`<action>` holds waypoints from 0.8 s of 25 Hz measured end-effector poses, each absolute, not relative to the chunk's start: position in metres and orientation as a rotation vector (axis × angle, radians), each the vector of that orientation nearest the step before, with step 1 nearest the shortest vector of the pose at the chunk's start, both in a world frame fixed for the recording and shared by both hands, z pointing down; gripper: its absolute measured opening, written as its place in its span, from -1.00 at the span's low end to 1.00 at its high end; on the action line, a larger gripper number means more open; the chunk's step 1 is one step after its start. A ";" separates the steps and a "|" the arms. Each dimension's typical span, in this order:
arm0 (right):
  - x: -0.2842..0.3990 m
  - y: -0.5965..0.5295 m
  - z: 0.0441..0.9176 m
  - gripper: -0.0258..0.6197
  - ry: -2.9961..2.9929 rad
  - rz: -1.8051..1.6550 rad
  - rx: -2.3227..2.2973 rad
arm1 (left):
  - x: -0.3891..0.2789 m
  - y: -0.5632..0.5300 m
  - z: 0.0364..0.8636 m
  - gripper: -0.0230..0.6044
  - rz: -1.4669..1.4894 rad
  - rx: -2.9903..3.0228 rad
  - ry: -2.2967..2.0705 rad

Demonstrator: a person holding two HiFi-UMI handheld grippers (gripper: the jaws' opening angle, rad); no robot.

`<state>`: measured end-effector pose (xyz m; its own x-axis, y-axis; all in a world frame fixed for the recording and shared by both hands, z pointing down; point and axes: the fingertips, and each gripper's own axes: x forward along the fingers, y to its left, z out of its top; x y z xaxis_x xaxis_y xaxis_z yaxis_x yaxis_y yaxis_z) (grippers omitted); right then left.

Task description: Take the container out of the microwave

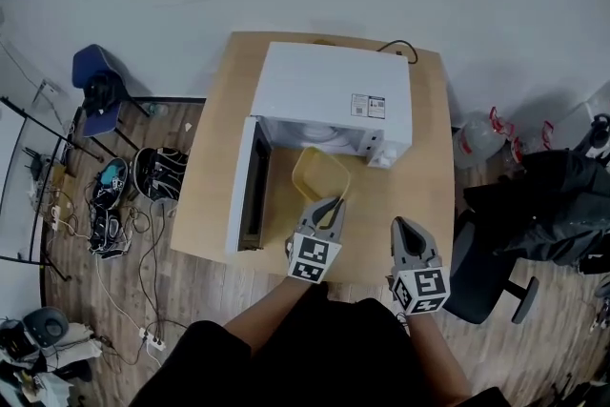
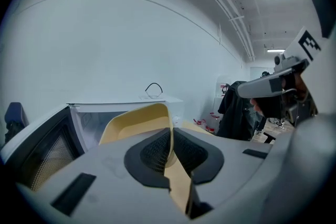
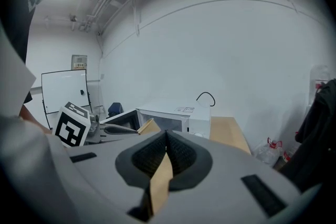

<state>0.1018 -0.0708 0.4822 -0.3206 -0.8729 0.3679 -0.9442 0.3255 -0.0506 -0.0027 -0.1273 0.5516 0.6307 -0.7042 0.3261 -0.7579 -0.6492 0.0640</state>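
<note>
Wooden table (image 1: 205, 195), white microwave (image 1: 324, 86) on it, door (image 1: 250, 191) swung wide to the left. Cavity mostly hidden under the microwave's own top, only a white sliver inside shows. Container (image 1: 319, 174) is just outside the mouth, over the table: pale yellow, rounded-rectangular, open-topped, tilted, looks empty. Its near edge is covered by the left gripper (image 1: 327, 205), whose jaws are clamped on the container's wall. Right gripper (image 1: 401, 226) sits beside it, jaws together, nothing in them.
</note>
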 end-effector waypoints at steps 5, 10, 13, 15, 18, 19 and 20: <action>0.103 -0.042 0.464 -0.73 -2.402 0.342 1.588 | 0.006 -0.076 0.523 -0.85 0.402 2.652 -1.232; 0.111 -0.005 0.449 -0.73 -2.440 0.260 1.543 | 0.012 -0.027 0.496 -0.85 0.388 2.681 -1.302; 0.120 0.024 0.448 -0.73 -2.447 0.262 1.549 | 0.019 0.005 0.488 -0.85 0.396 2.680 -1.321; 0.127 0.042 0.449 -0.73 -2.457 0.284 1.558 | 0.023 0.024 0.482 -0.85 0.381 2.672 -1.344; 0.131 0.070 0.450 -0.73 -2.465 0.260 1.561 | 0.025 0.056 0.474 -0.85 0.349 2.655 -1.387; 0.130 0.078 0.450 -0.73 -2.469 0.240 1.555 | 0.026 0.067 0.471 -0.85 0.347 2.655 -1.404; 0.129 0.086 0.450 -0.73 -2.474 0.229 1.547 | 0.027 0.078 0.469 -0.85 0.354 2.661 -1.419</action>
<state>0.1290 0.0864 0.4503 -0.4249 -0.8666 0.2616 -0.8999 0.4357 -0.0183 0.0275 0.0778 0.4694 0.5372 -0.8048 0.2524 -0.8292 -0.5588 -0.0168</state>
